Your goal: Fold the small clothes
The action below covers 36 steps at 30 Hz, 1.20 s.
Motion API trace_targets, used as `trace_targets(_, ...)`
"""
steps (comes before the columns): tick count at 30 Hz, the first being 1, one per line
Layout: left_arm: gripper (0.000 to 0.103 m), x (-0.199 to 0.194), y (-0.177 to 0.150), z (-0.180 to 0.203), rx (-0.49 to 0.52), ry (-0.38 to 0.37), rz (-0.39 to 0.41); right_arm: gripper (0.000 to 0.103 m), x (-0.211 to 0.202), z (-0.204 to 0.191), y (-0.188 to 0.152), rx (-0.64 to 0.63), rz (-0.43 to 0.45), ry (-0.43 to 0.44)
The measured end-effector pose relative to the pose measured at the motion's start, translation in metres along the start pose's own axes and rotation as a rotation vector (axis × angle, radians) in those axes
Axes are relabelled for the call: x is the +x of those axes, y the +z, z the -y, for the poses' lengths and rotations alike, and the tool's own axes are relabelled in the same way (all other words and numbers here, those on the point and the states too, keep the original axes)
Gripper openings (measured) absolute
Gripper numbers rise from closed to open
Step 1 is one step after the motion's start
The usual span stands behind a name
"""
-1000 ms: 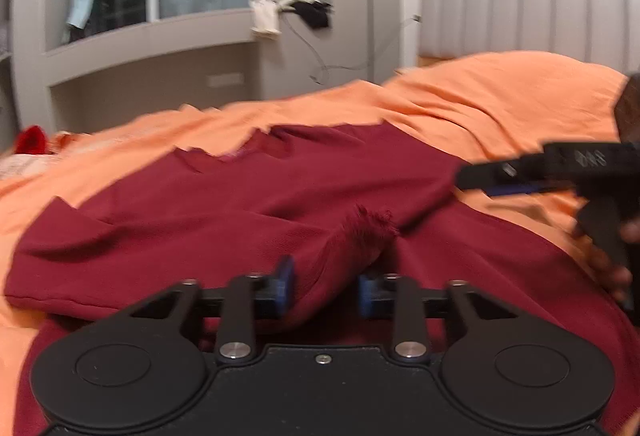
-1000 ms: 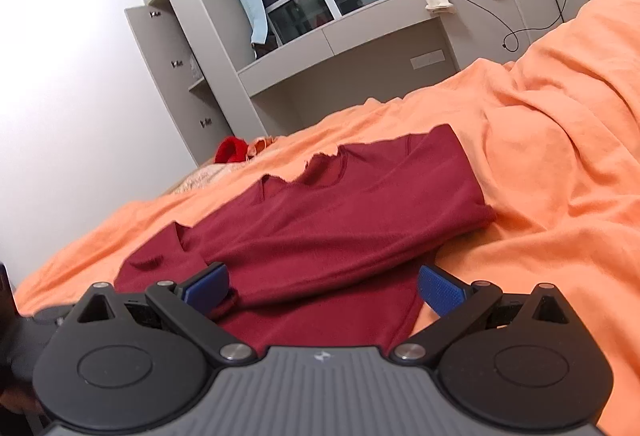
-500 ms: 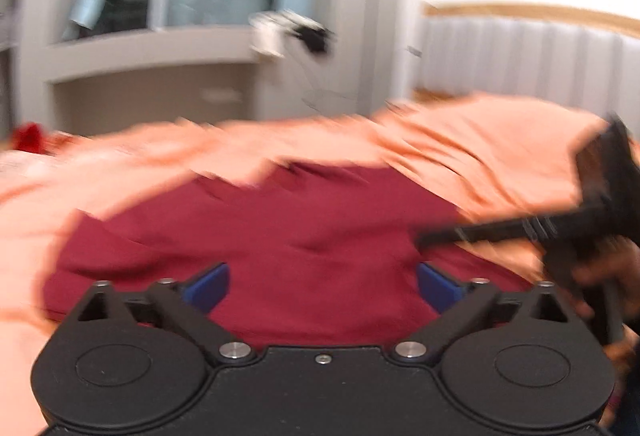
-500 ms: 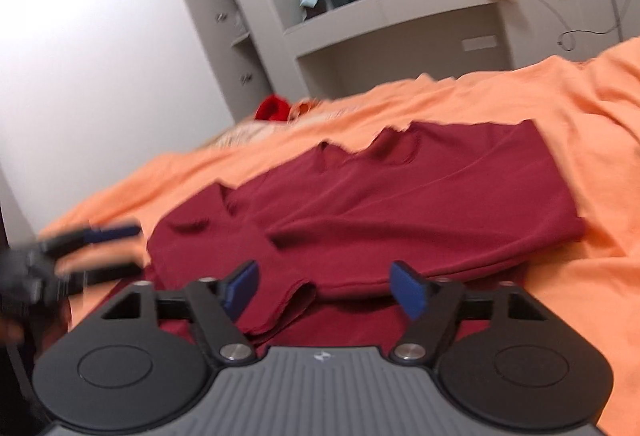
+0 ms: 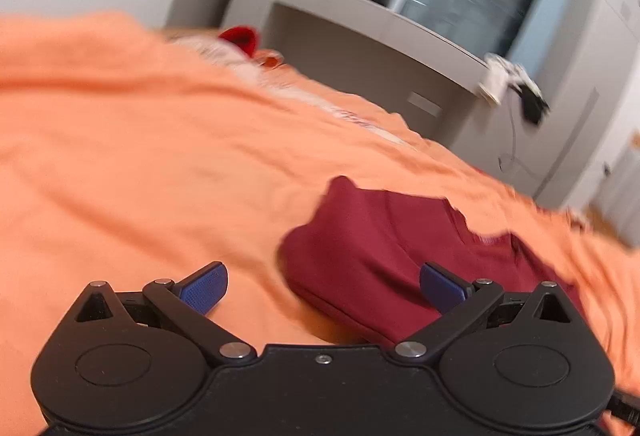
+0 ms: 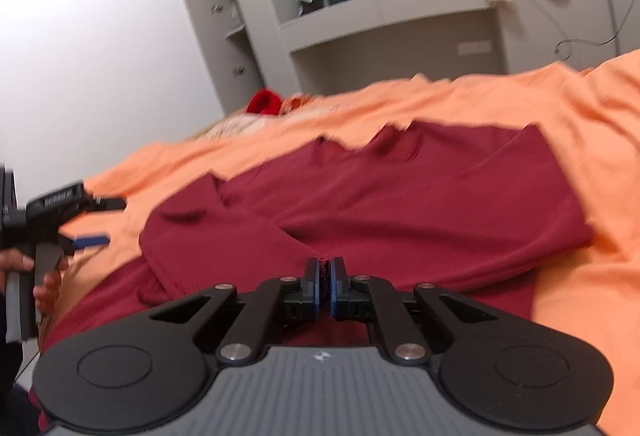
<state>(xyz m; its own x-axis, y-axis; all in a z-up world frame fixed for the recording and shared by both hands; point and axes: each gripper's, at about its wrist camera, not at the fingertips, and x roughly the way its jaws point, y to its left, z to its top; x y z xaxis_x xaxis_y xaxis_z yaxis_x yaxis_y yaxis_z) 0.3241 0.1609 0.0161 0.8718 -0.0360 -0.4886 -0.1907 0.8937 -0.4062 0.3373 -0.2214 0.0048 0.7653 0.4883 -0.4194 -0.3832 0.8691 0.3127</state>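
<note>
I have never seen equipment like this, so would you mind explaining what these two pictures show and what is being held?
No robot here: a person holds a hand-held two-finger gripper in each hand, each carrying a camera that looks forward along its fingers. One picture comes from the left gripper, whose blue-padded jaws stand wide open with nothing held, over an orange bedspread. The other comes from the right gripper, whose jaws have just closed, pinching an edge of the dark red garment lying on the bed. At that picture's left edge you see the left gripper from outside, in the person's hand.
</note>
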Motion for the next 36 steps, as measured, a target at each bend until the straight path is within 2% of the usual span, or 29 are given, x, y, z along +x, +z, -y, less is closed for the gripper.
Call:
trace_targets(3, 0.102, 0.003, 0.003, -0.011, -0.055, 0.013, -0.006, 0.005, -0.012, 0.010, 0.006, 0.028, 0.032, -0.029)
trace_targets(6, 0.102, 0.006, 0.003, -0.007, -0.029, 0.021, -0.003, 0.005, -0.011, 0.021, 0.003, 0.047, 0.017, -0.043)
trace_targets(9, 0.102, 0.010, -0.001, -0.005, 0.005, 0.024, 0.002, 0.007, -0.005, 0.028, -0.007, 0.070, -0.039, -0.029)
trace_targets(10, 0.102, 0.013, -0.001, -0.003, 0.017, 0.029, 0.006, 0.012, -0.004, 0.031, -0.009, 0.076, -0.049, -0.028)
trace_targets(13, 0.100, 0.021, -0.002, 0.001, 0.035, 0.033, 0.008, 0.017, -0.007, 0.037, -0.012, 0.099, -0.046, -0.012)
trace_targets(15, 0.095, 0.029, 0.000, 0.001, 0.031, 0.024, -0.001, 0.031, -0.009, 0.037, -0.013, 0.105, -0.040, -0.001)
trace_targets(16, 0.090, 0.034, 0.002, 0.000, 0.025, 0.021, -0.013, 0.038, -0.010, 0.038, -0.014, 0.103, -0.040, 0.003)
trace_targets(17, 0.086, 0.040, 0.003, 0.000, 0.016, 0.019, -0.027, 0.040, -0.009, 0.037, -0.014, 0.099, -0.043, 0.008)
trace_targets(20, 0.057, 0.050, 0.005, 0.000, -0.012, 0.008, -0.055, 0.046, -0.009, 0.035, -0.015, 0.084, -0.053, 0.018)
trace_targets(21, 0.033, 0.052, 0.005, 0.001, -0.018, 0.002, -0.067, 0.047, -0.008, 0.035, -0.015, 0.082, -0.055, 0.022)
trace_targets(22, 0.014, 0.053, 0.005, 0.001, -0.025, 0.000, -0.080, 0.049, -0.007, 0.034, -0.015, 0.082, -0.056, 0.026)
trace_targets(25, 0.007, 0.051, 0.005, 0.006, -0.017, 0.011, -0.047, 0.054, -0.006, 0.034, -0.015, 0.083, -0.062, 0.032)
trace_targets(28, 0.005, 0.045, 0.006, 0.015, 0.036, 0.083, 0.014, 0.061, -0.005, 0.032, -0.016, 0.071, -0.067, 0.031)
trace_targets(30, 0.005, 0.049, 0.005, 0.018, 0.060, 0.137, 0.008, 0.064, -0.004, 0.030, -0.016, 0.056, -0.069, 0.030)
trace_targets(32, 0.006, 0.053, 0.003, 0.015, 0.036, 0.144, -0.021, 0.068, -0.004, 0.028, -0.017, 0.042, -0.071, 0.028)
trace_targets(35, 0.013, 0.052, 0.005, 0.010, -0.001, 0.132, -0.037, 0.074, -0.004, 0.026, -0.018, 0.025, -0.075, 0.030)
trace_targets(36, 0.021, 0.051, 0.006, 0.008, -0.015, 0.136, -0.041, 0.075, -0.004, 0.025, -0.018, 0.020, -0.075, 0.031)
